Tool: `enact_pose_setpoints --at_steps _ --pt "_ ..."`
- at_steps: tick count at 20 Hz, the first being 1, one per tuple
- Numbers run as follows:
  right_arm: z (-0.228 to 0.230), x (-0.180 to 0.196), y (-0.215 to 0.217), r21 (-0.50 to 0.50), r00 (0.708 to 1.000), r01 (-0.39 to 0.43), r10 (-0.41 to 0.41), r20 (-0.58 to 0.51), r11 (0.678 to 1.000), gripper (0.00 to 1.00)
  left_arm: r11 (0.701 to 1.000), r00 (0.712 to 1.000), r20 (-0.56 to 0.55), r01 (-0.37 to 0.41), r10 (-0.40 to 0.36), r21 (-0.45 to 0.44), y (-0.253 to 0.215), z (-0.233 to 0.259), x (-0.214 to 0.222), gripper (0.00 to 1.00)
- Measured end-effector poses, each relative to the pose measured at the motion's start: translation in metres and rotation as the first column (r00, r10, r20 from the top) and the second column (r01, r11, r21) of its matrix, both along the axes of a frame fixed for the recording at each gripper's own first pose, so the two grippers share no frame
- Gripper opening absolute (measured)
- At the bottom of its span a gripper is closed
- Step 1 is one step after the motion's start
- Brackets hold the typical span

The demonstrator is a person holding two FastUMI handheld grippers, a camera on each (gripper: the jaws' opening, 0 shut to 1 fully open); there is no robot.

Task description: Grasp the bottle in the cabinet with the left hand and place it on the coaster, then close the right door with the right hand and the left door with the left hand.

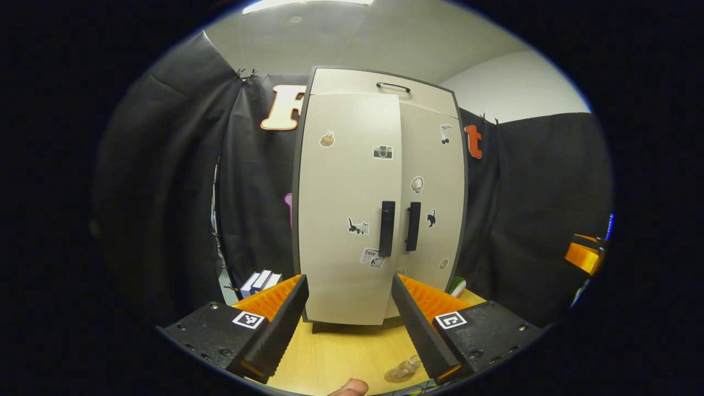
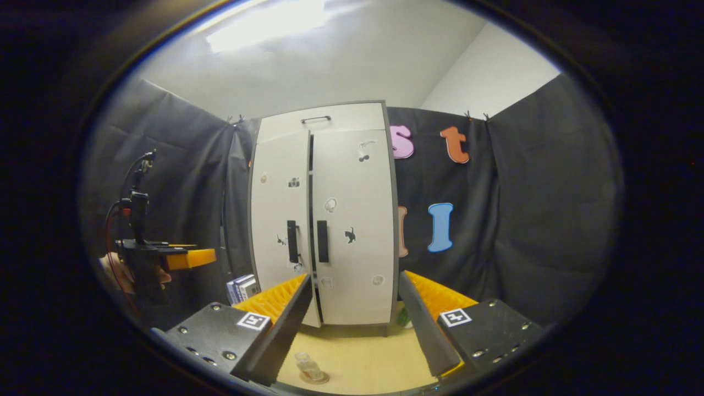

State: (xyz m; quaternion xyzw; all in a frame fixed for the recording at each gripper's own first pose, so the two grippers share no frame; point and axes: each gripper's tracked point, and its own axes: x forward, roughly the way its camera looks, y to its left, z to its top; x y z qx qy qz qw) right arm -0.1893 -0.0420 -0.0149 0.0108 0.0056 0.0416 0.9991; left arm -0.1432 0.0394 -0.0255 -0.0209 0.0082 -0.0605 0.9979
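Taking the cabinet (image 1: 379, 192) as the landmark and reading from left to right: a small stack of books (image 1: 261, 281) lies on the table (image 1: 341, 352) just beside the cabinet's lower left corner. The left door (image 1: 346, 209) looks almost home, though a thin dark gap between the doors in the right gripper view suggests it is not quite flush. Its handle (image 1: 386, 228) sits just beside the right door's handle (image 1: 413, 226), and the right door (image 1: 434, 198) appears closed.

In front of the cabinet, near the table's front edge, the bottle (image 2: 309, 367) stands upright on the coaster (image 2: 316, 378); the first part of the job seems done, which is likely why neither tool carries anything.

The left hand-held gripper (image 1: 349, 308) has its fingers spread wide and empty, facing the doors, probably so it can press the left door fully shut. The right hand-held gripper (image 2: 352, 313) is likewise wide and holds nothing, set a little back from the cabinet, apparently free of its door.

A green thing (image 1: 457, 286) peeks out at the cabinet's lower right corner; what it is I cannot tell.
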Motion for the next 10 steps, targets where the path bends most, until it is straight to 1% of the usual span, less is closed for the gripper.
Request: enact_pose_setpoints --at_steps 1,4,5,6,7,8,9,10 --pt "-0.001 0.0 0.003 -0.01 1.0 -0.007 0.007 -0.01 1.0 0.96 1.0 1.0 -0.001 0.008 -0.008 0.001 -0.001 -0.002 0.0 0.97" --pt "0.0 0.0 0.01 -0.039 1.0 -0.019 0.018 -0.017 0.999 0.96 0.999 1.0 0.01 0.029 -0.029 0.014 -0.004 -0.002 0.002 0.96" --pt "0.001 -0.001 0.011 -0.044 1.0 -0.018 0.018 -0.014 0.999 0.97 0.999 0.999 0.015 0.031 -0.031 0.019 -0.004 -0.002 0.003 0.93" --pt "0.003 -0.001 0.012 -0.044 1.0 -0.019 0.018 -0.012 0.999 0.97 0.999 0.999 0.017 0.03 -0.03 0.024 -0.003 -0.002 0.004 0.93" --pt "0.004 0.0 0.014 -0.038 1.0 -0.023 0.023 -0.007 0.999 0.94 0.999 0.999 0.019 0.028 -0.029 0.026 -0.003 -0.002 0.005 0.96" --pt "0.005 0.0 0.018 -0.034 0.999 -0.033 0.033 -0.004 0.999 0.94 0.999 0.999 0.025 0.029 -0.03 0.024 -0.002 0.0 0.005 0.93" --pt "0.004 0.006 0.022 -0.034 0.999 -0.038 0.038 0.004 0.999 0.96 0.999 0.999 0.029 0.031 -0.032 0.024 -0.003 0.001 0.005 0.96" --pt "0.006 0.008 0.026 -0.027 0.999 -0.043 0.043 0.011 0.999 0.96 0.999 0.999 0.032 0.027 -0.028 0.025 -0.001 0.001 0.006 0.96"
